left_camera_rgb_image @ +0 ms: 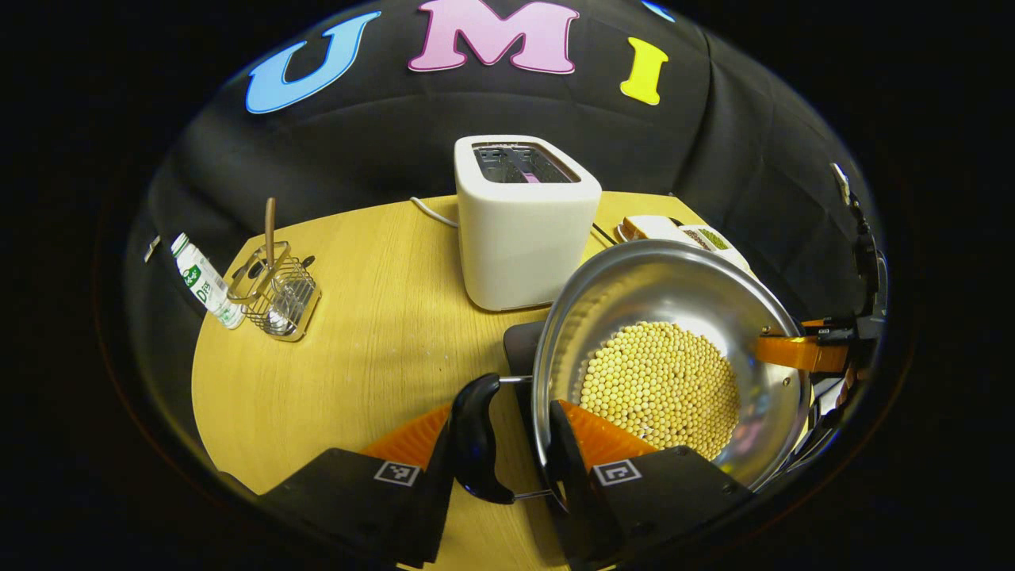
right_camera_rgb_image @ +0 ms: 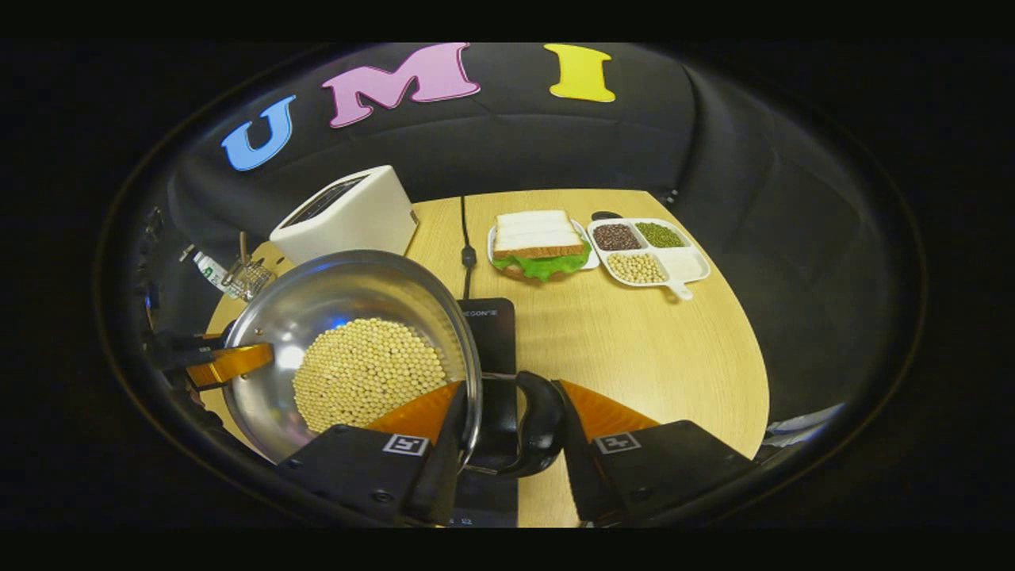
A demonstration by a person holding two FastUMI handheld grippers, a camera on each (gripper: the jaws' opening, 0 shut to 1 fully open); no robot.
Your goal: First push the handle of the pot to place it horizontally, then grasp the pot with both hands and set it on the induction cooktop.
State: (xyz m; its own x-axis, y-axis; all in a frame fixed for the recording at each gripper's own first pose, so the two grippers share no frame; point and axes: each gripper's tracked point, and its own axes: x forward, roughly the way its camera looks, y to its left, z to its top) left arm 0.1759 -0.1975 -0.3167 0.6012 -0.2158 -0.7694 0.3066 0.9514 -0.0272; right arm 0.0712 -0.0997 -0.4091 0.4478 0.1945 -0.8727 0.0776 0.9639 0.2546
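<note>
Left gripper view, left to right. A bottle point(left_camera_rgb_image: 204, 281) leans at the bench point(left_camera_rgb_image: 373, 333) edge, touching a wire rack point(left_camera_rgb_image: 276, 295) that holds a brown stick. A white toaster point(left_camera_rgb_image: 523, 222) stands mid-bench with its cord trailing behind. The steel pot point(left_camera_rgb_image: 634, 285), part-filled with pale beans point(left_camera_rgb_image: 660, 385), lies in front of and to the right of the toaster, over the dark cooktop point(left_camera_rgb_image: 519, 349). The left gripper point(left_camera_rgb_image: 507, 448) straddles the pot's near side: one finger lies outside the black loop handle point(left_camera_rgb_image: 474, 440), the other inside the pot wall, so that handle and rim are clamped between them. At the far rim the other gripper reaches in.

Right gripper view, left to right. The left gripper point(right_camera_rgb_image: 218, 361) meets the pot's far rim. The pot point(right_camera_rgb_image: 349, 289) with its beans point(right_camera_rgb_image: 369, 373) sits partly over the cooktop point(right_camera_rgb_image: 488, 325), the toaster point(right_camera_rgb_image: 349, 210) behind it. The right gripper point(right_camera_rgb_image: 507, 432) closes across the near rim and the second black handle point(right_camera_rgb_image: 539, 432), one finger inside the pot, one outside the handle. Whether the pot rests on the cooktop or hangs above it cannot be told. Beyond, a sandwich point(right_camera_rgb_image: 539, 242) on a plate lies just beside a divided tray point(right_camera_rgb_image: 650, 254) of dark, green and pale beans.
</note>
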